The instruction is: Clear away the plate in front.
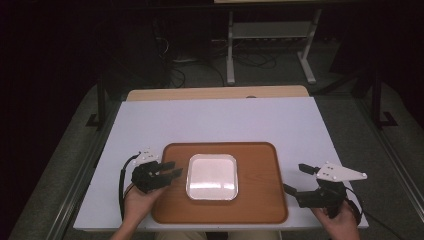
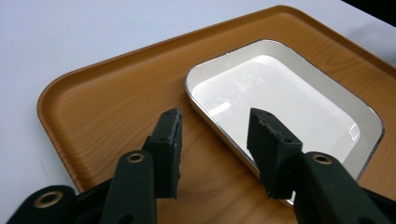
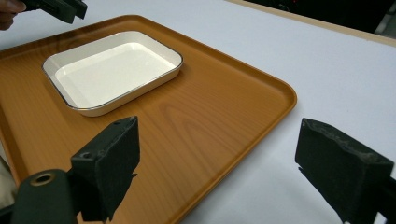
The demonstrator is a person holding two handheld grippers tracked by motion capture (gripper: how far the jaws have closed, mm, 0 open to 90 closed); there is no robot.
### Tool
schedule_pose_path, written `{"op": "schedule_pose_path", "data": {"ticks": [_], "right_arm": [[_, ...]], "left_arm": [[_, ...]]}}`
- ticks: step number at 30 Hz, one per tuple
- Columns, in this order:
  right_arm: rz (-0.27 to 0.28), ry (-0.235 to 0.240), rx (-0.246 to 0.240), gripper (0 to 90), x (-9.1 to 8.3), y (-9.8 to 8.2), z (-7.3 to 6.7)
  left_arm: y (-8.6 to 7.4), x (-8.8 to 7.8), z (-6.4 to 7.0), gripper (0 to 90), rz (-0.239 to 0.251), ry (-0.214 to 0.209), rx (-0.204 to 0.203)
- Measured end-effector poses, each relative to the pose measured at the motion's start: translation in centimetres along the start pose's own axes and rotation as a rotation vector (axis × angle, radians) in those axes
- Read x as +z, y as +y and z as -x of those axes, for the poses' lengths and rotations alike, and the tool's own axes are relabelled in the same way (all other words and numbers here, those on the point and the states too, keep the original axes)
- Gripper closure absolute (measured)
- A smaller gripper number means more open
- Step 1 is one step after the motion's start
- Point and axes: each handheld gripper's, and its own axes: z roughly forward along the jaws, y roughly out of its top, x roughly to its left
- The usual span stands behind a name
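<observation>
Left gripper [image 1: 172, 169] and right gripper [image 1: 295, 179], jaws spread, flank dish [image 1: 212, 176] on tray [image 1: 260, 170]; a glancing grip might slide the glossy dish

You are working in what looks like a lab or test room, not a home. Your table [image 1: 220, 120] has a plain white top over a wooden board, with dark surroundings on every side. Toward 12 o'clock, beyond the far edge, loose cables [image 1: 200, 65] trail over grey carpet [image 1: 280, 75] around a white metal stand [image 1: 270, 45]. Black frame posts [image 1: 101, 95] rise at 10 and 2 o'clock.
</observation>
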Motion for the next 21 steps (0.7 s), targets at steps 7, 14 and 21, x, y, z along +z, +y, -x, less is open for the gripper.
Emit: {"op": "schedule_pose_path", "data": {"ticks": [7,14,21], "right_arm": [[0.001,-0.005,0.005,13.2,-0.1,-0.1,0.2],[-0.001,-0.005,0.006,13.1,-0.1,-0.1,0.2],[0.0,-0.007,0.008,13.2,-0.1,-0.1,0.3]], "left_arm": [[0.1,-0.6,-0.3,49.5,0.017,-0.003,0.024],[0.0,-1.2,-0.7,44.4,0.042,0.005,0.06],[-0.1,-2.0,-1.0,38.9,0.074,0.021,0.095]]}}
